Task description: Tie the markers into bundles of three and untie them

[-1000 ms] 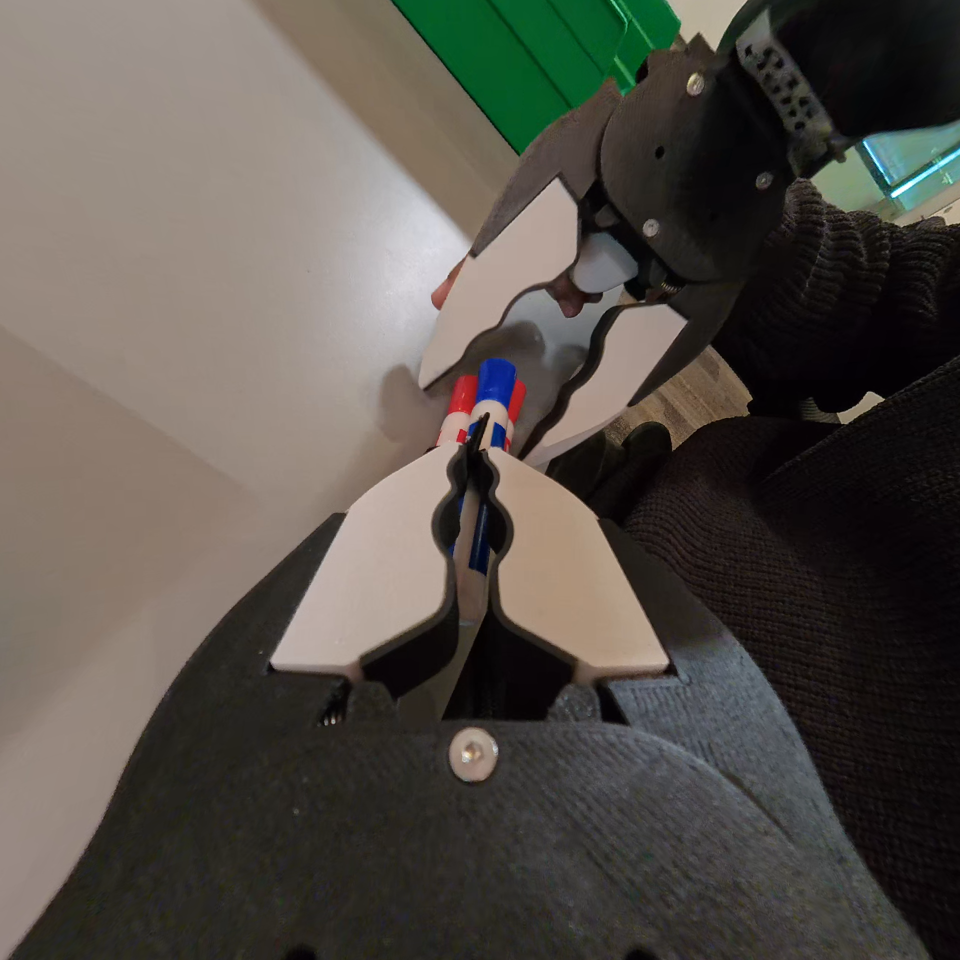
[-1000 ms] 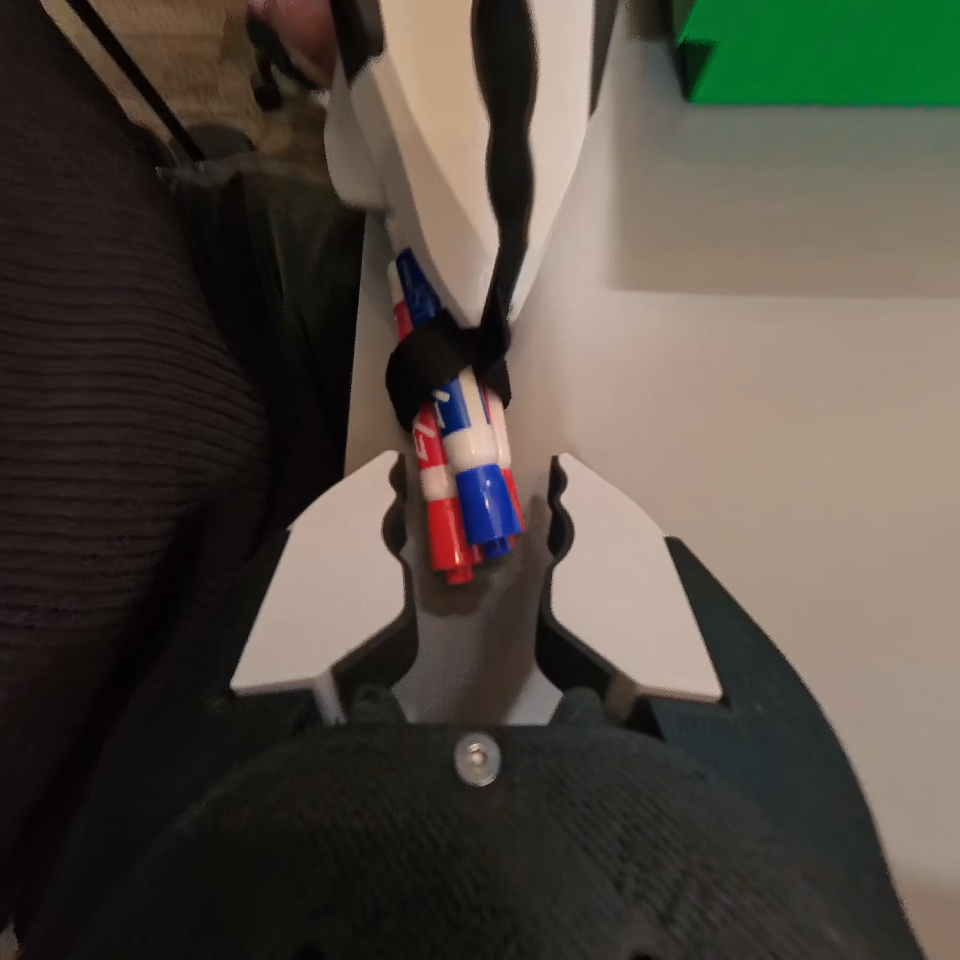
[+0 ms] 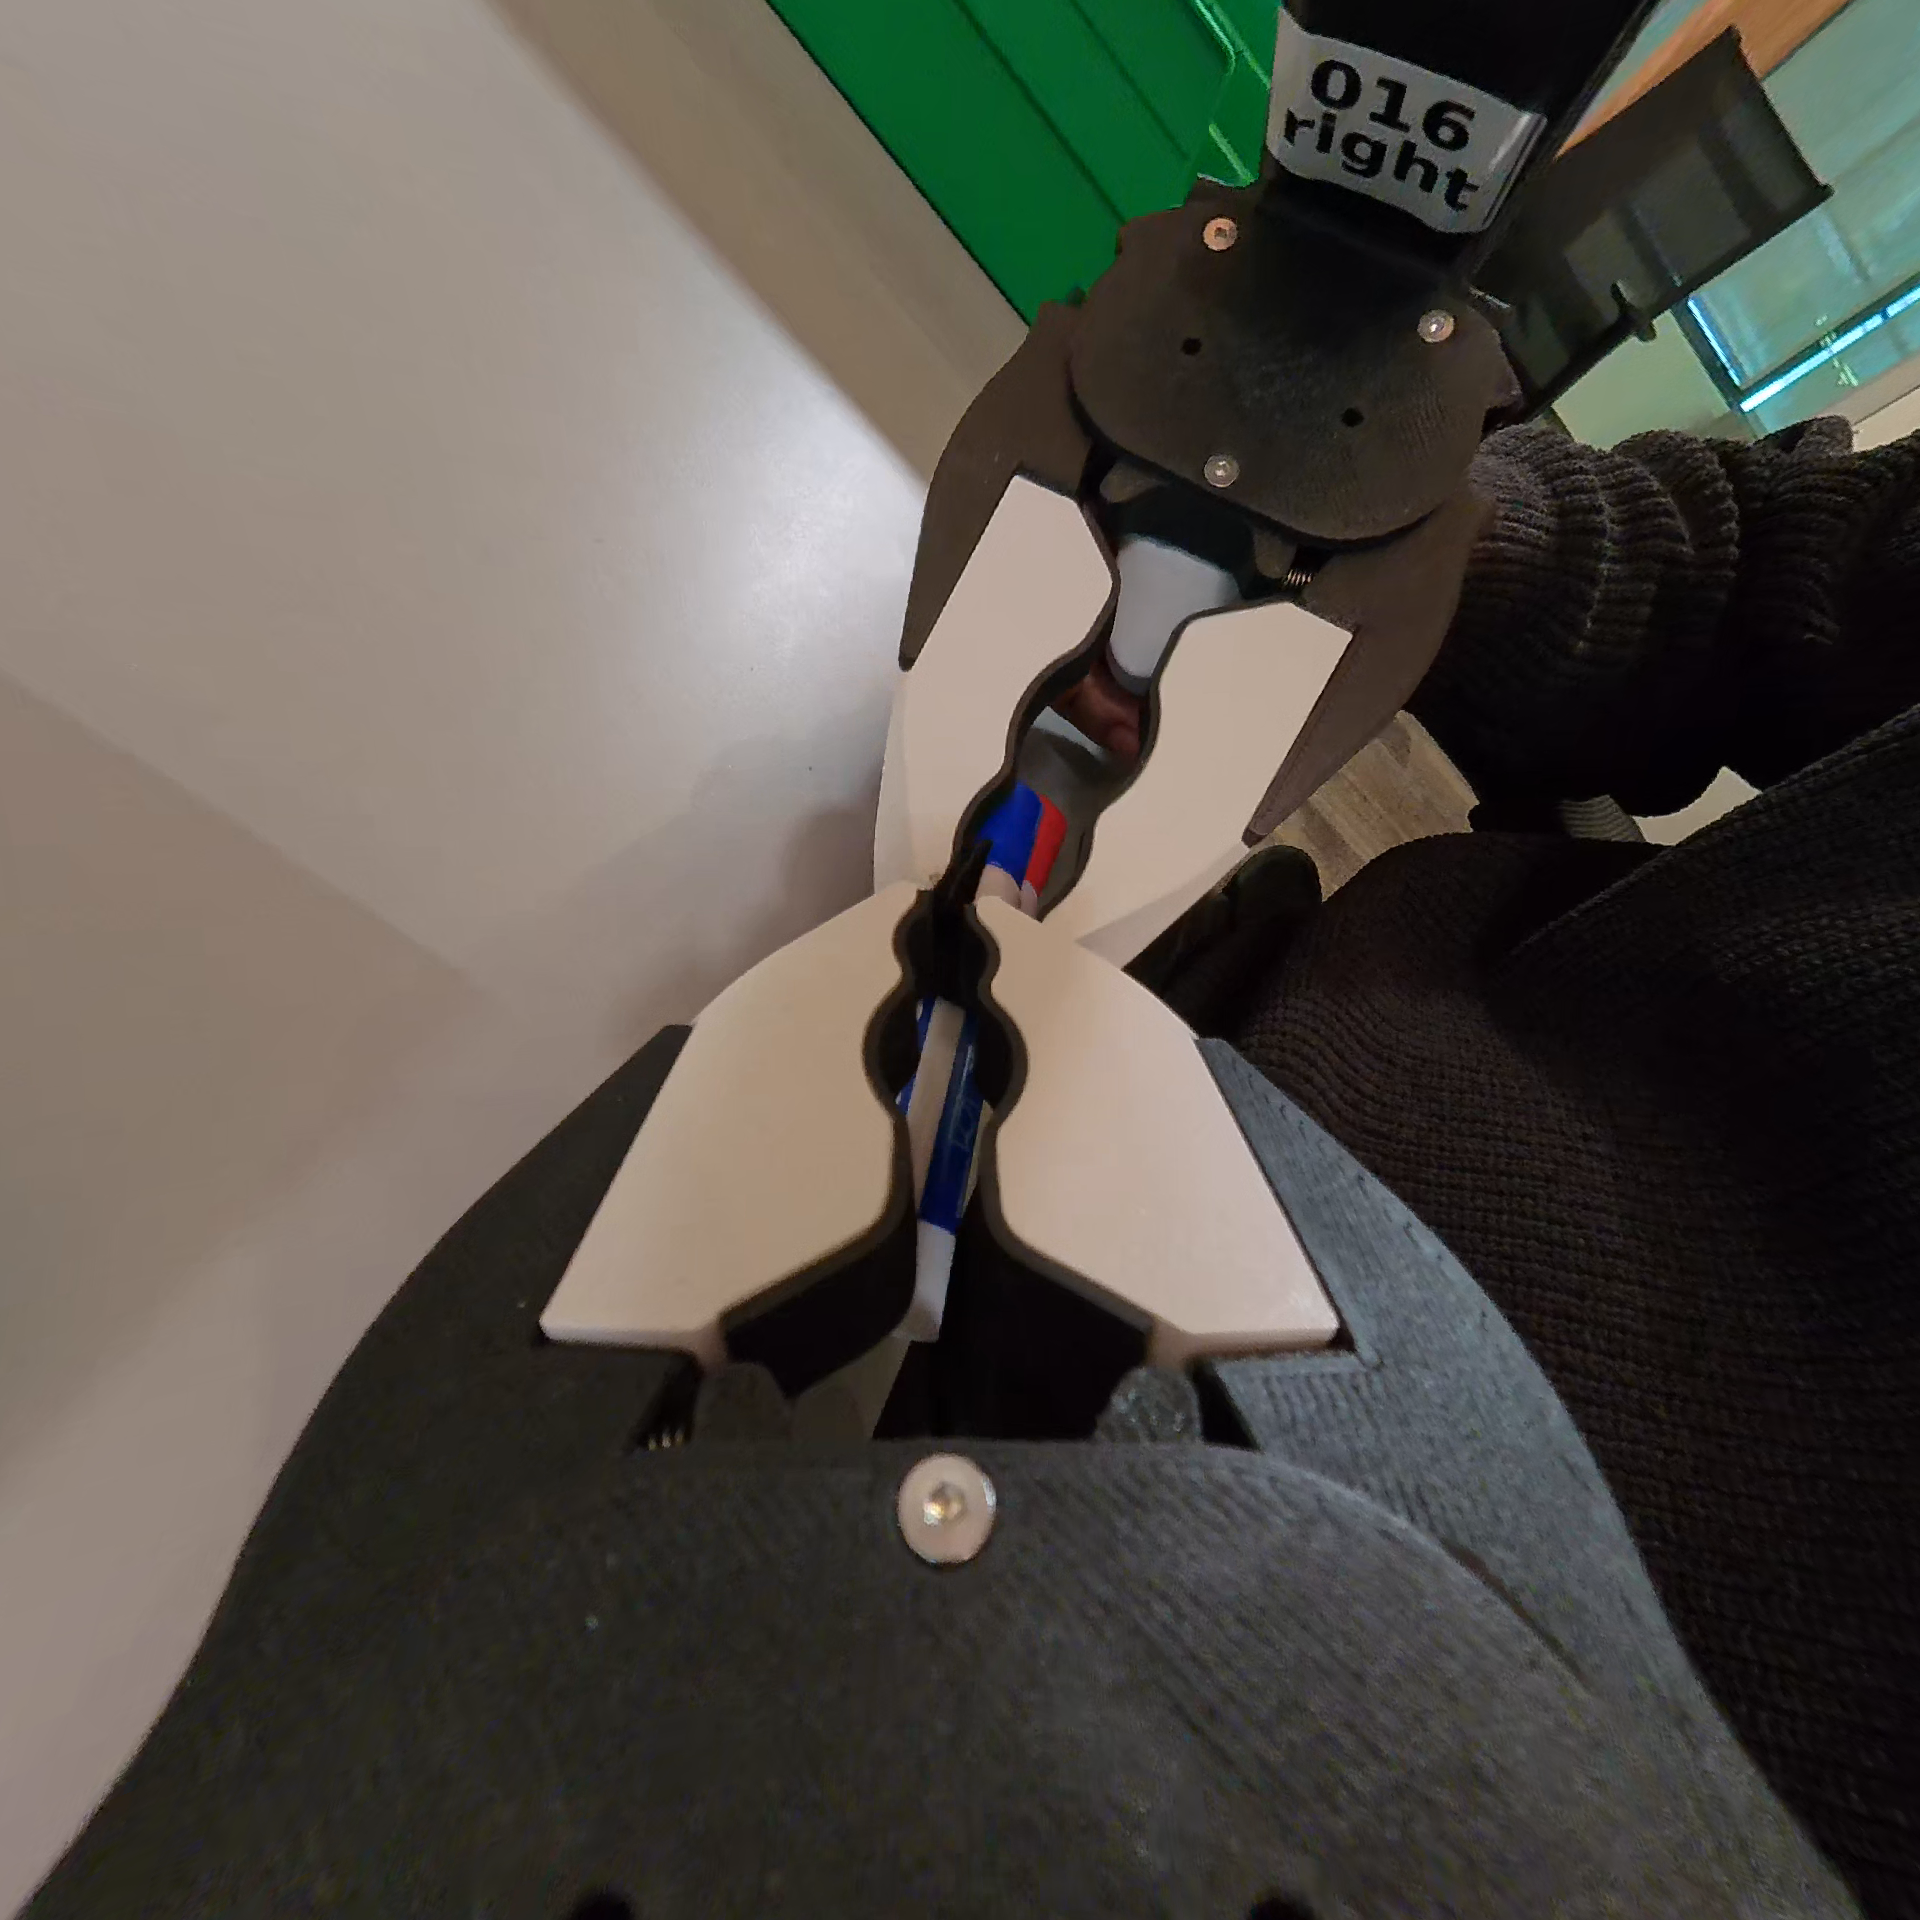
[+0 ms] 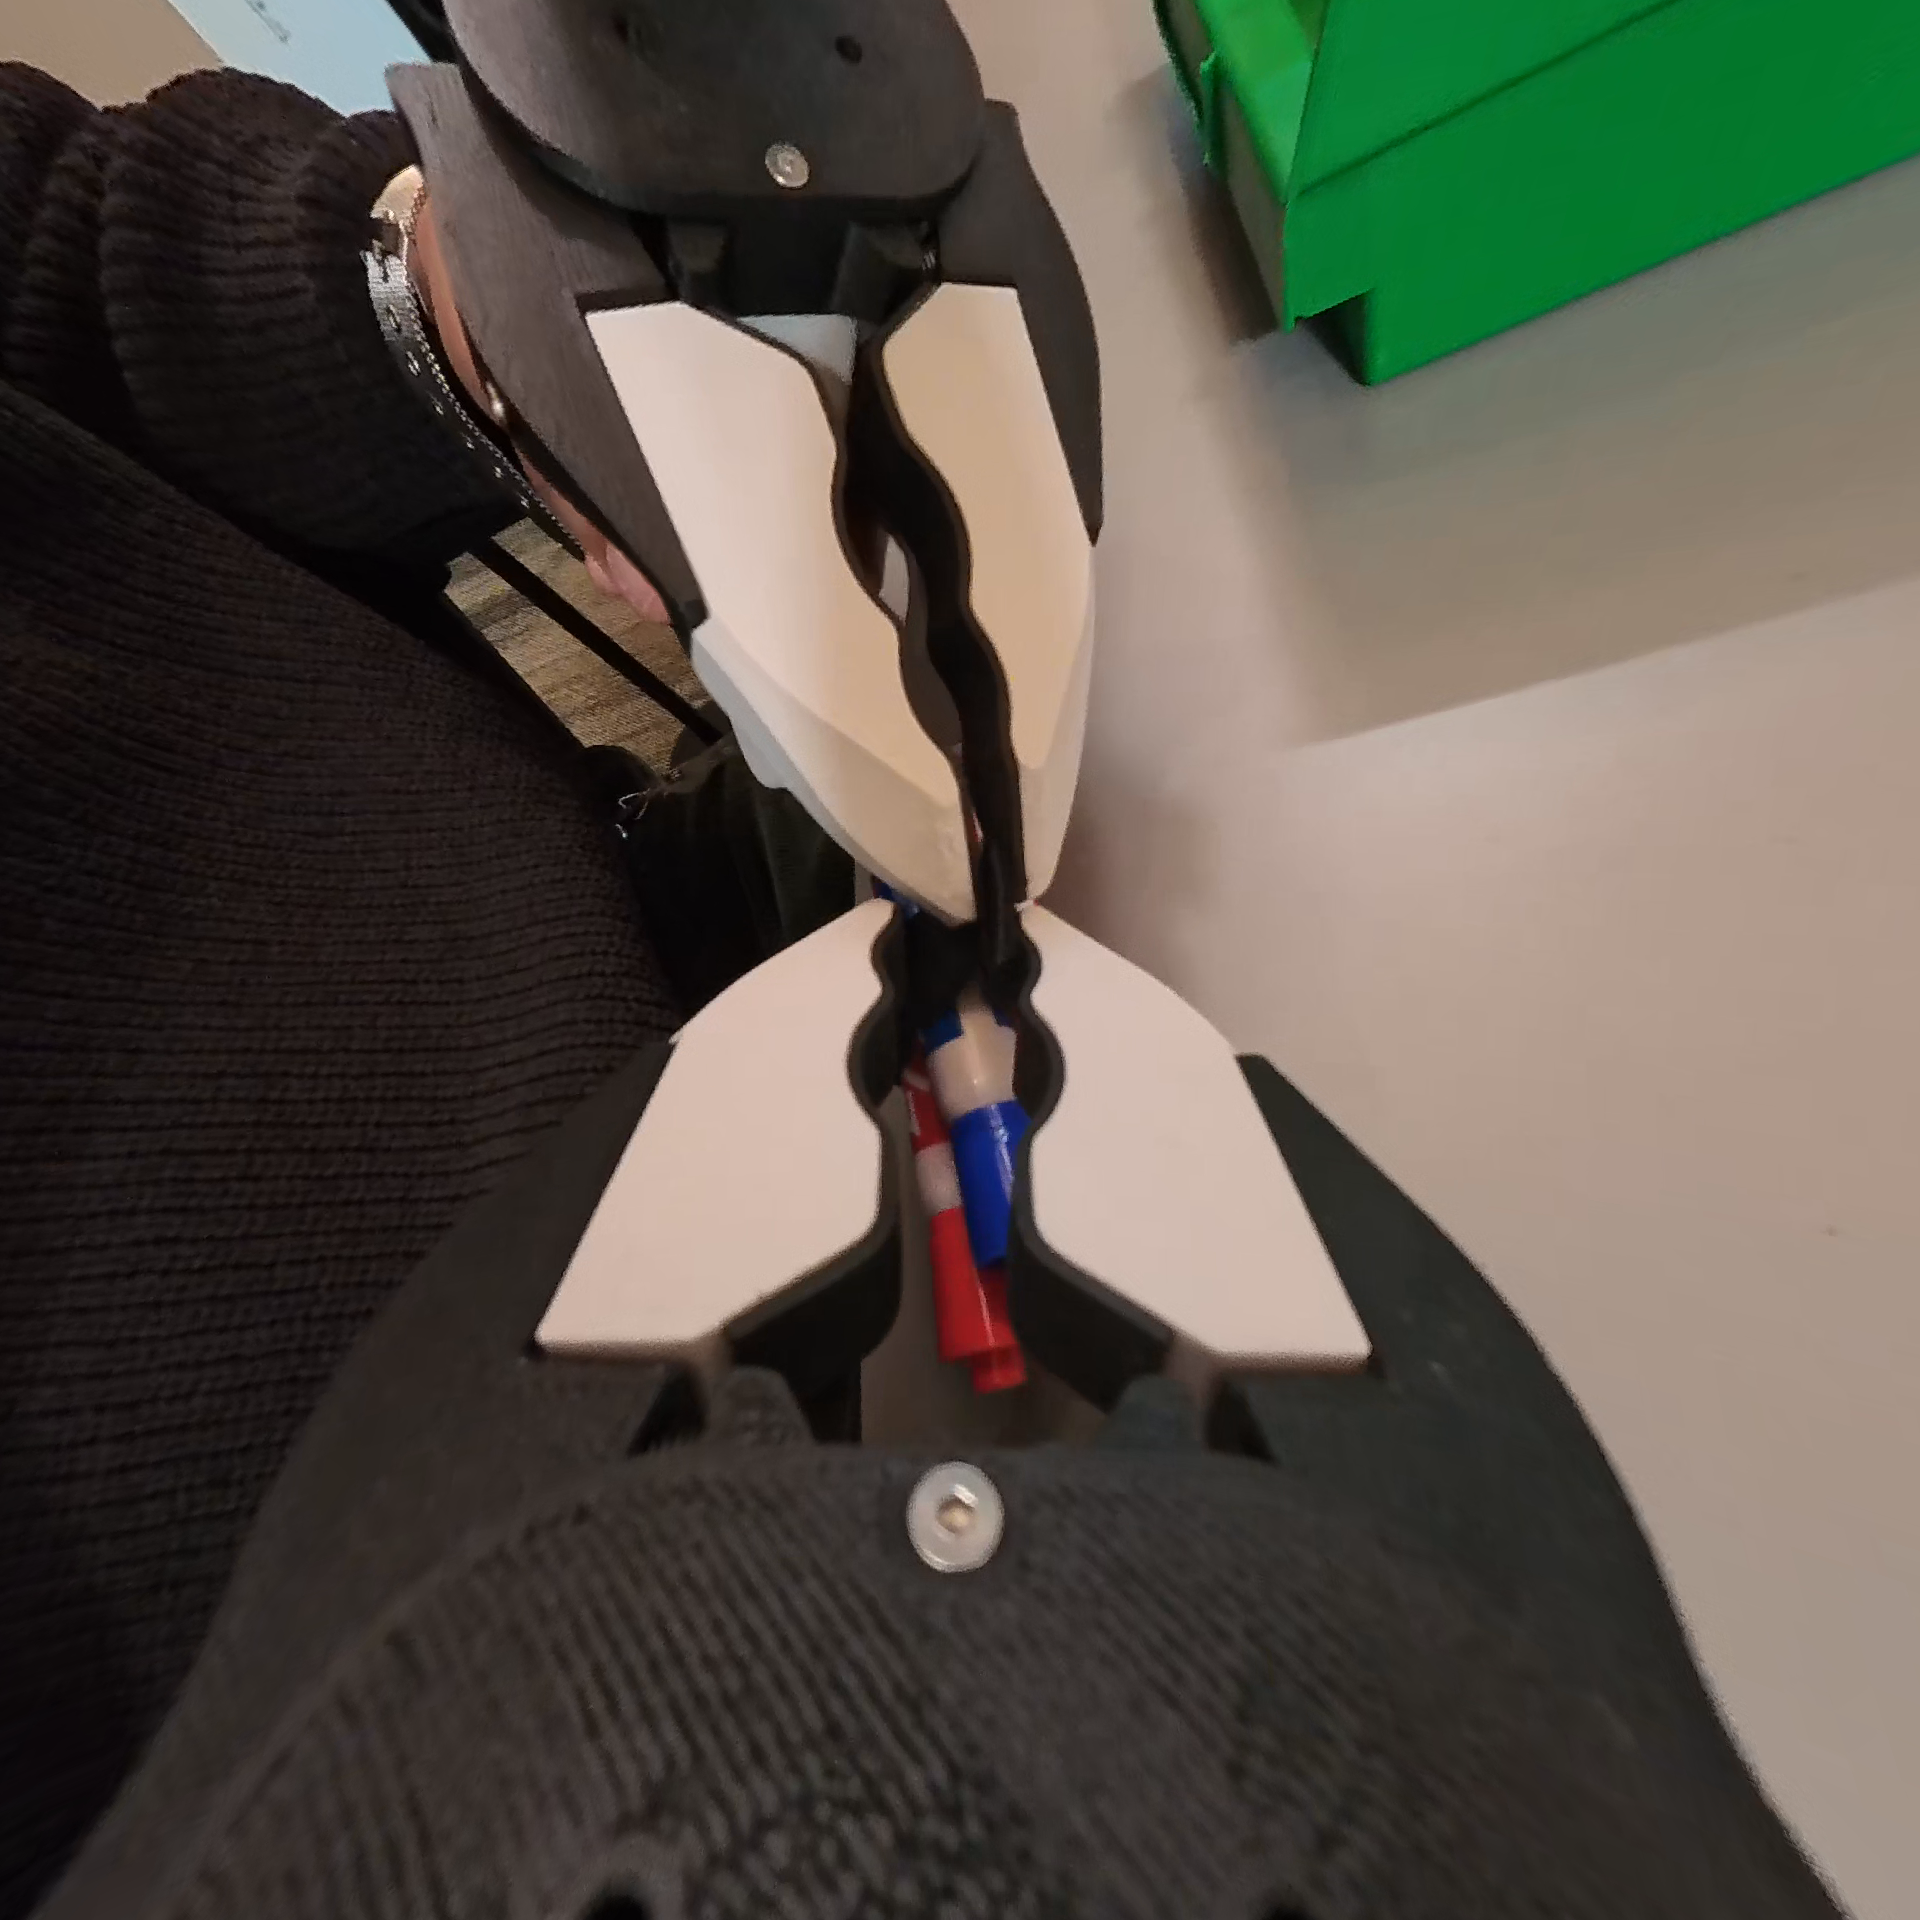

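Left wrist view: left gripper (image 3: 951,925) fingers are pinching the strap (image 3: 961,883); right gripper (image 4: 956,961) fingers are clamping the pens (image 4: 971,1164) at the bench (image 4: 1507,935) edge

Markers (image 4: 961,1174): between right gripper's (image 4: 951,935) fingers, over table (image 4: 1558,935).
Left gripper (image 3: 951,914): tip to tip opposite.
Bin (image 4: 1558,187): behind, on table.

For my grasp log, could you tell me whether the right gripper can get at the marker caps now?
Probably yes: the right gripper straddles the marker caps, nothing between; the left gripper only pinches the black strap beyond them.
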`<control>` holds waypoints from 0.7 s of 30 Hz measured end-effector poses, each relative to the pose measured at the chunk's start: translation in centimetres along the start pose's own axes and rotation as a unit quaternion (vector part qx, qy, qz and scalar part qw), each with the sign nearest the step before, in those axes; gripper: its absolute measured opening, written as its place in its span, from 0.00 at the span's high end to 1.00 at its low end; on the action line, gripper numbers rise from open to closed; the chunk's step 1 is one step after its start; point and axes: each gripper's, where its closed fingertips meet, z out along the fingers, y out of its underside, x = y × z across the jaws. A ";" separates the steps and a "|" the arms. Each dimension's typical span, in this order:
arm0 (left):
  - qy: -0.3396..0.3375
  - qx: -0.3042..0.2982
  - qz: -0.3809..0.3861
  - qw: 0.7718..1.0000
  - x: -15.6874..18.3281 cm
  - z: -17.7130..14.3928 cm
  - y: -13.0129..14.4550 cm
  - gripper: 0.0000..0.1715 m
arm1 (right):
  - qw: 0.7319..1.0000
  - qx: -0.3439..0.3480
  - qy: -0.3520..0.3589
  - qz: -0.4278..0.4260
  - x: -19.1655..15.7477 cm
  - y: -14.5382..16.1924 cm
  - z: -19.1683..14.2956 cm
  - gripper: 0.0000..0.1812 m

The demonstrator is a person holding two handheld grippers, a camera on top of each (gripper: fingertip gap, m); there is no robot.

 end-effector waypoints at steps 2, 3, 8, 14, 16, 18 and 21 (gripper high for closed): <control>0.000 0.000 -0.001 1.000 0.0 0.0 0.0 0.97 | 1.000 0.001 -0.004 0.004 0.0 0.0 0.0 0.91; 0.000 0.001 -0.001 1.000 0.0 0.0 0.0 0.96 | 1.000 0.002 -0.006 0.006 0.0 0.0 0.0 0.91; 0.000 0.007 -0.009 1.000 -0.1 -0.1 -0.2 0.94 | 1.000 0.005 -0.017 0.022 0.0 0.0 -0.1 0.92; -0.013 0.018 -0.018 1.000 -0.8 -0.9 -0.3 0.95 | 0.998 0.016 -0.023 0.051 0.6 0.0 -0.5 0.98; -0.026 0.011 -0.004 1.000 -1.1 -1.4 -0.1 0.91 | 0.999 0.017 -0.018 0.049 0.8 0.0 -0.5 0.98; -0.037 0.005 0.009 0.999 -1.4 -1.8 0.2 0.86 | 0.998 0.019 -0.017 0.050 0.9 0.0 -0.7 0.98; -0.051 -0.012 0.027 0.998 -1.8 -2.1 1.0 0.80 | 0.998 0.025 -0.005 0.056 1.5 0.0 -1.1 0.98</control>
